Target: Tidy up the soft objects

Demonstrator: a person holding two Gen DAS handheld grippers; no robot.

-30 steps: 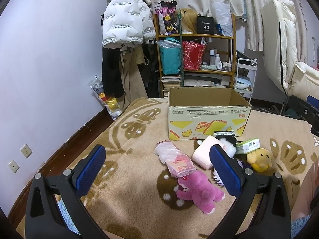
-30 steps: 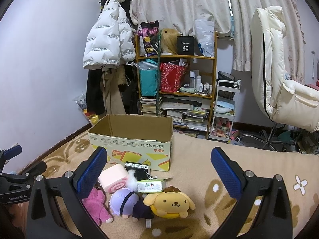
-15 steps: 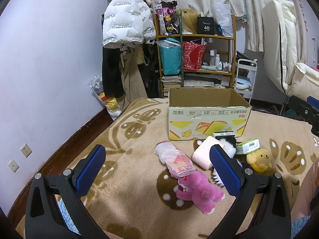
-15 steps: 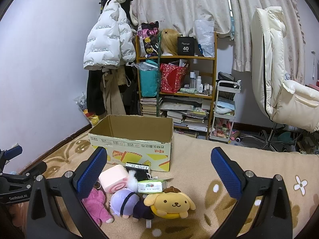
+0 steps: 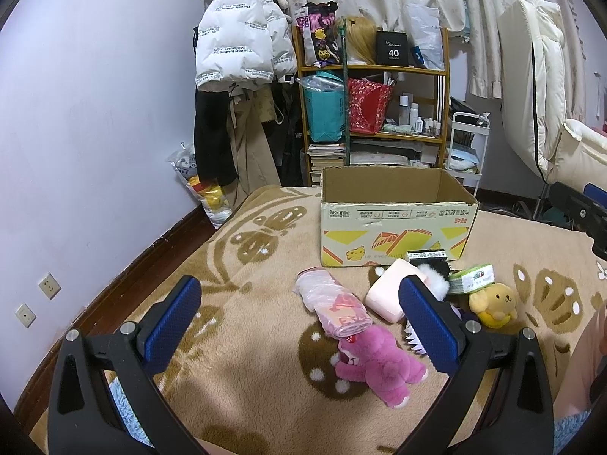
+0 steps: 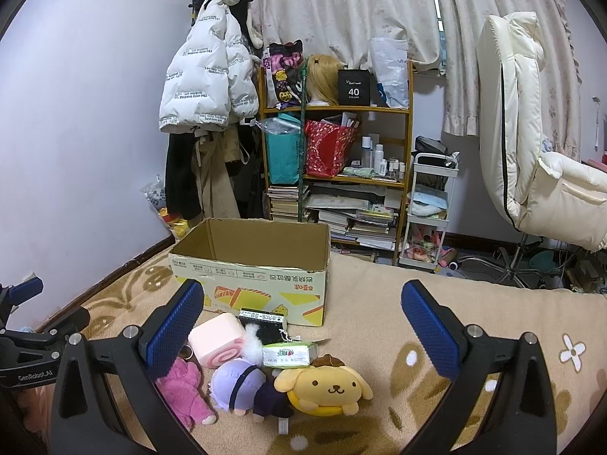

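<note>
An open cardboard box (image 5: 394, 223) (image 6: 250, 269) stands on the patterned blanket. In front of it lie soft toys: a pink plush bear (image 5: 375, 364) (image 6: 186, 386), a bagged pink item (image 5: 334, 307), a pink roll cushion (image 5: 390, 295) (image 6: 218, 339), a purple-haired doll (image 6: 242, 386), a yellow dog plush (image 5: 493, 303) (image 6: 326, 388) and a green tissue pack (image 5: 472, 276) (image 6: 290, 352). My left gripper (image 5: 299, 326) is open and empty, above the blanket left of the toys. My right gripper (image 6: 301, 326) is open and empty, above the toys.
A wooden shelf (image 6: 337, 174) full of bags, books and bottles stands behind the box. Coats (image 6: 205, 87) hang at the wall. A white cart (image 6: 428, 212) and a cream chair (image 6: 531, 144) stand to the right. A black box (image 6: 261, 320) lies among the toys.
</note>
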